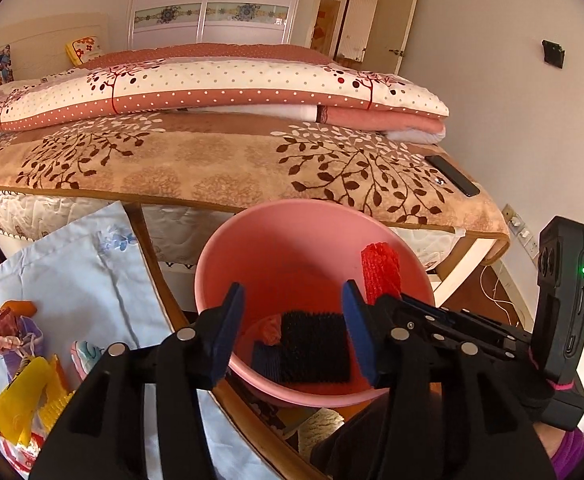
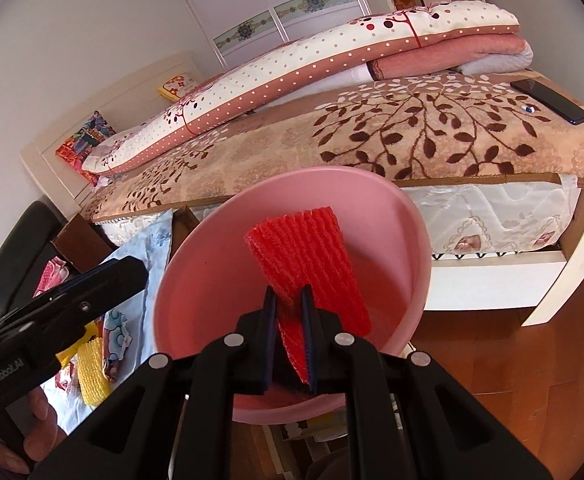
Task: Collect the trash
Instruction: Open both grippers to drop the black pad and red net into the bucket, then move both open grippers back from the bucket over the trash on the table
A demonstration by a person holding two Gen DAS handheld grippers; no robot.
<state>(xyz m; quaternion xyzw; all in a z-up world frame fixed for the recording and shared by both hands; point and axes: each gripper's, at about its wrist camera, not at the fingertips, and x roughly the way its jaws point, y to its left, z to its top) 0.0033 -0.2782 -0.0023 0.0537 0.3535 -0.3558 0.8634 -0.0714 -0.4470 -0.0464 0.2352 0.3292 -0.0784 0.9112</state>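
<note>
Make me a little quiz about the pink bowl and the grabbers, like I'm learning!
1. True or false: the right gripper is shut on the red foam net.
2. What dark thing lies in the pink bowl? A) black foam pad B) shoe C) phone
3. Fill in: the left gripper is ____ and holds nothing.

Key: 1 true; 2 A; 3 open.
</note>
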